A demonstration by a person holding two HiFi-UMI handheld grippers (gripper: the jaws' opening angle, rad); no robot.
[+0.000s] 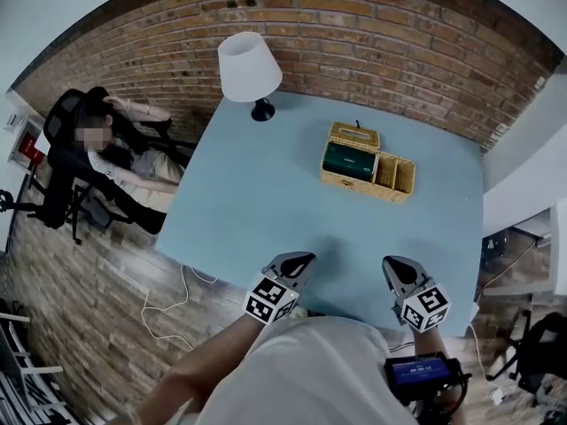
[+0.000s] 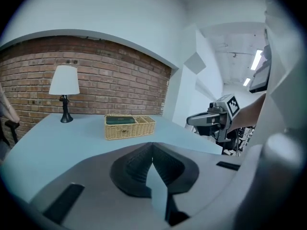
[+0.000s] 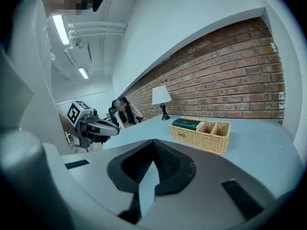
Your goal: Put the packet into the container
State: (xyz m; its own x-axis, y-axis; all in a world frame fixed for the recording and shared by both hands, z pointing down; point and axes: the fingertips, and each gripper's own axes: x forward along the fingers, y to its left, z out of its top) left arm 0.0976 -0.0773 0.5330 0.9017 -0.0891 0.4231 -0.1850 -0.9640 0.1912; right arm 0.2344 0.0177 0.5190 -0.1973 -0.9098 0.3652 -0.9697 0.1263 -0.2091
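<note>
A dark green packet (image 1: 350,159) lies in the large left compartment of a wicker container (image 1: 395,189) on the light blue table (image 1: 257,202). In the left gripper view the packet (image 2: 121,120) shows flat inside the container (image 2: 129,131); the right gripper view shows the packet (image 3: 187,123) and the container (image 3: 204,138) too. My left gripper (image 1: 304,258) and right gripper (image 1: 394,262) hover side by side over the table's near edge, well short of the container. Both are shut with nothing between the jaws (image 2: 152,147) (image 3: 154,143).
A white-shaded lamp (image 1: 250,67) stands at the table's far left corner, before a brick wall. A person sits in an office chair (image 1: 66,162) left of the table. The container's two small right compartments (image 1: 396,173) hold nothing. Cables lie on the floor near the left.
</note>
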